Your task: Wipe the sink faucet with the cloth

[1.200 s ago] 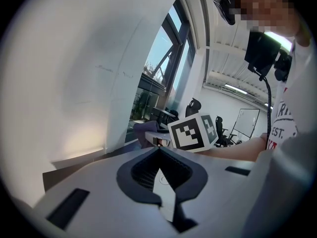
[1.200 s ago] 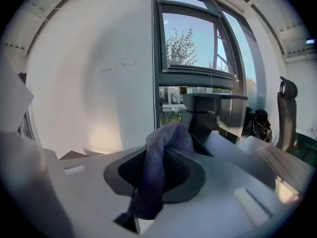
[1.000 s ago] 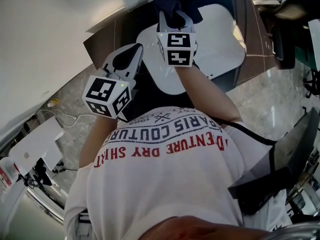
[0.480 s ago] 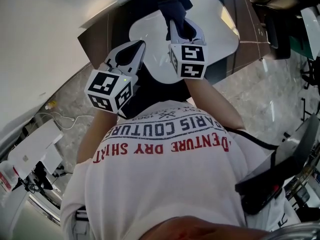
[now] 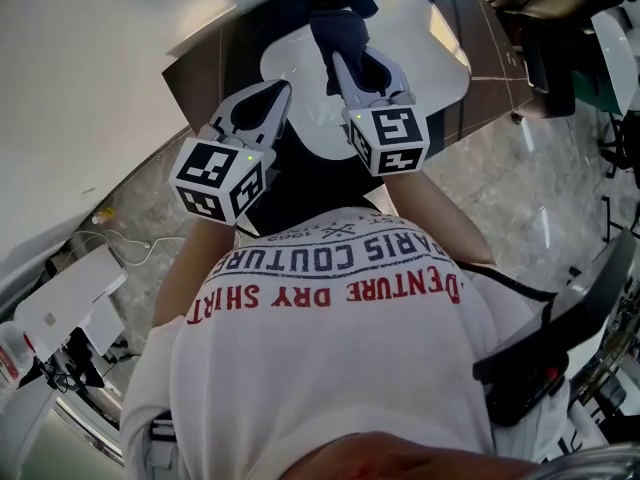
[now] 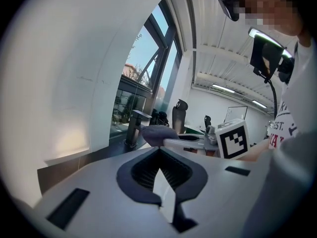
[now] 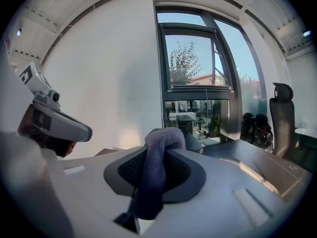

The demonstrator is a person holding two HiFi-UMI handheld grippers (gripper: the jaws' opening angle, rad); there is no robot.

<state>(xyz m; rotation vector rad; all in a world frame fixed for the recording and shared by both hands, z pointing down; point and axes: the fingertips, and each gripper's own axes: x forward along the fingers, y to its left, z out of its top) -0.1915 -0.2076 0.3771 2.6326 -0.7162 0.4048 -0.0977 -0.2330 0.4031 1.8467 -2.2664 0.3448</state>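
**Head view and both gripper views.** Both forearms reach forward from the shirt [image 5: 330, 368]. The left forearm [image 5: 195, 268] is out to its left side and the right forearm [image 5: 430, 203] runs ahead of its middle. The left claw [image 5: 274, 90] [image 6: 158, 151] has its jaws together with nothing between them. The right claw [image 5: 347, 60] [image 7: 159, 150] lies farther from the shirt, with its jaws closed on a dark blue cloth [image 5: 338, 30] [image 7: 151, 187]. Each marker cube [image 5: 220, 178] [image 5: 388, 140] faces back toward the shirt.
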